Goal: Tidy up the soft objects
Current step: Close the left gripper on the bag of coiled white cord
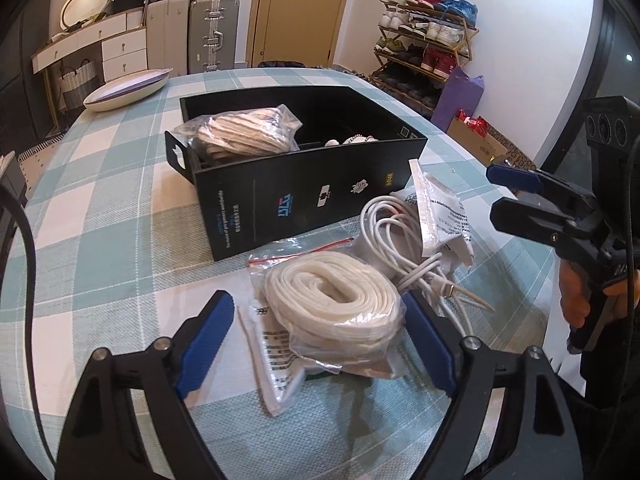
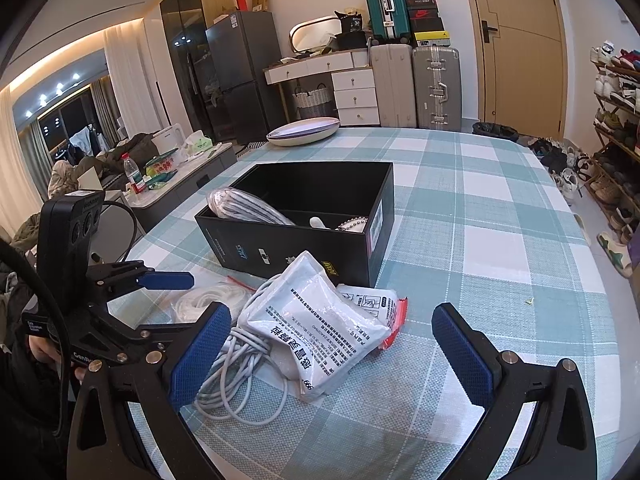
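A black box [image 1: 304, 200] stands on the checked tablecloth and holds a bagged striped cord [image 1: 244, 132] and a bead chain [image 1: 360, 139]. In front of it lie a bagged white strap roll [image 1: 336, 300], a white cable bundle [image 1: 400, 232] and white printed packets [image 2: 316, 332]. My left gripper [image 1: 320, 340] is open, its fingers on either side of the strap roll bag. My right gripper [image 2: 332, 356] is open, with the printed packets and the cable [image 2: 240, 372] between its fingers. The box also shows in the right wrist view [image 2: 304, 236].
A white oval dish [image 1: 128, 90] sits at the far edge of the table [image 1: 100, 208]. Suitcases, drawers and a door stand behind. A shoe rack [image 1: 428, 52] is at the right. The right gripper shows in the left wrist view [image 1: 516, 196].
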The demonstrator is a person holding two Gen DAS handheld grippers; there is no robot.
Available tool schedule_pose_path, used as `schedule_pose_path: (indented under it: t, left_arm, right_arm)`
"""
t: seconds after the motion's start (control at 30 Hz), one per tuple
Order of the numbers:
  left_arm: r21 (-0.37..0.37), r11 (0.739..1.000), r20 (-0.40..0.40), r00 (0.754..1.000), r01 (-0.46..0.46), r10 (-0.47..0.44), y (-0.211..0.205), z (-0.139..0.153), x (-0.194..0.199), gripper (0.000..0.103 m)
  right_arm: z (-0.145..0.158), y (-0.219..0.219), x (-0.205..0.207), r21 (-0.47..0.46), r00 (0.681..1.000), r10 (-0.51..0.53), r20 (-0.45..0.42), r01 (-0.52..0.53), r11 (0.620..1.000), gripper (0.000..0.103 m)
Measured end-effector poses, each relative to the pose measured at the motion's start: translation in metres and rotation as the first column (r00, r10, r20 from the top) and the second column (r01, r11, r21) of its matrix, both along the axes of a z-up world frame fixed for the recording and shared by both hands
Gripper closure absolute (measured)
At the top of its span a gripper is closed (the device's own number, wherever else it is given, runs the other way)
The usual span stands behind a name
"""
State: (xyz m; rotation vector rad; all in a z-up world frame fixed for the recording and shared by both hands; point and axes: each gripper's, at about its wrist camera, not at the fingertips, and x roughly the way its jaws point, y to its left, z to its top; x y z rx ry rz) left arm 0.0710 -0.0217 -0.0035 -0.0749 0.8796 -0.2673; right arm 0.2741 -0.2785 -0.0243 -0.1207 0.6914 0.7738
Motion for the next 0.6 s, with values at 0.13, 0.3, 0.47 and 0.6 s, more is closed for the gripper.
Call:
schedule_pose_path:
  t: [0.13, 0.3, 0.47, 0.6]
  left_arm:
    - [0.06, 0.998, -0.014, 1.0, 0.011, -0.01, -0.001, -0.002, -0.001, 0.017]
    - [0.047, 0.999, -0.027, 1.0, 0.011, -0.01, -0.004, -0.01, 0.001, 0.026]
    - [0.039, 0.999, -0.023, 0.999, 0.027, -0.026, -0.007, -0.01, 0.0, 0.045]
    - [0.044, 0.998, -0.023, 0.998, 0.054, -0.053, -0.011, -0.008, -0.002, 0.058]
  right_arm:
    - [-0.001, -0.001, 0.001, -0.001, 1.0, -0.003, -0.004, 0.003, 1.0, 0.001]
    - [-0.003, -0.001, 0.001, -0.004, 1.0, 0.0, -0.01, 0.0, 1.0, 0.001]
    - [-0.006, 0.0, 0.003, -0.01, 1.0, 0.0, -0.022, 0.0, 1.0, 0.001]
    - [-0.01, 0.003, 0.006, -0.031, 0.999, -0.003, -0.037, 0.002, 1.0, 0.001]
